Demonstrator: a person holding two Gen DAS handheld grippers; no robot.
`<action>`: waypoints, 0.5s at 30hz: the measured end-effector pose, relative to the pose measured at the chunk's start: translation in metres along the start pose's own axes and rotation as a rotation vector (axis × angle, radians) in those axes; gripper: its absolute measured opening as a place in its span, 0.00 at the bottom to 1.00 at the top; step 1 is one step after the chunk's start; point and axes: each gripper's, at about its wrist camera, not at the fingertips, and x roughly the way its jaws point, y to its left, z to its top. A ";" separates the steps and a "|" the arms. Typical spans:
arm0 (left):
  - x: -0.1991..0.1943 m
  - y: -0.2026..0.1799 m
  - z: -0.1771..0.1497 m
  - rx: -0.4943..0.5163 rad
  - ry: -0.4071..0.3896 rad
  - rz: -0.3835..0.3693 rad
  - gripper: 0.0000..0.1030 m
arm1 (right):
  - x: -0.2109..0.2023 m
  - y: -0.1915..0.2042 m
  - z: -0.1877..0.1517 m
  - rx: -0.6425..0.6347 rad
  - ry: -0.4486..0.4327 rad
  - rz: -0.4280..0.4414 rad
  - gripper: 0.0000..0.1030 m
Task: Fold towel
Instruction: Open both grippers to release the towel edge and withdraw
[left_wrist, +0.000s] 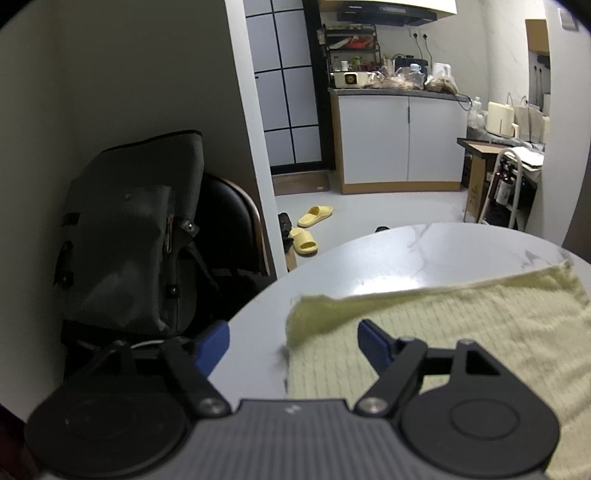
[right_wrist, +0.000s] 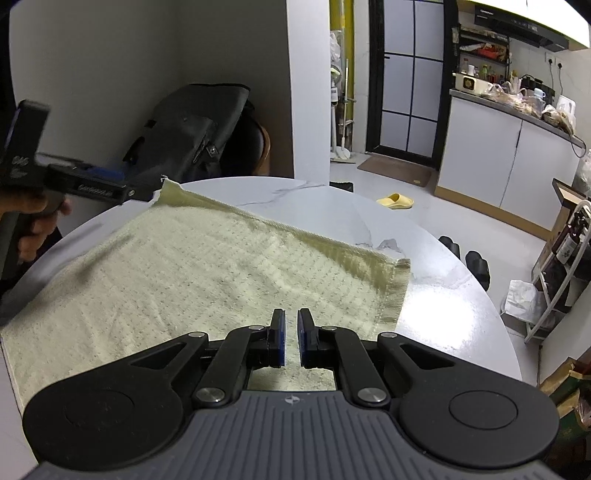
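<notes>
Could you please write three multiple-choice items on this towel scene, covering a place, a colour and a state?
1. Where does the towel lie?
A. on the round marble table
B. on the floor
C. over the chair

2. What colour are the slippers on the floor?
A. red
B. yellow
C. blue

3. How does the left gripper stand?
A. shut on the towel
B. wide open, holding nothing
C. shut on a bag

Key: 1 A, the towel is spread on the tabletop; 2 B, both slippers look pale yellow; 3 B, its blue fingers stand far apart.

Pale yellow-green waffle-weave towel (right_wrist: 207, 266) on white grey-veined marble table (right_wrist: 332, 206).
</notes>
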 end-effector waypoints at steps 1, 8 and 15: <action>-0.004 -0.001 -0.002 0.000 -0.003 -0.004 0.83 | -0.001 0.000 -0.001 0.007 -0.002 -0.004 0.30; -0.037 -0.005 -0.022 -0.012 -0.028 -0.039 0.91 | -0.012 0.002 -0.006 0.040 -0.024 0.003 0.46; -0.067 -0.006 -0.045 -0.045 -0.039 -0.067 0.92 | -0.018 0.010 -0.010 0.050 -0.036 0.020 0.67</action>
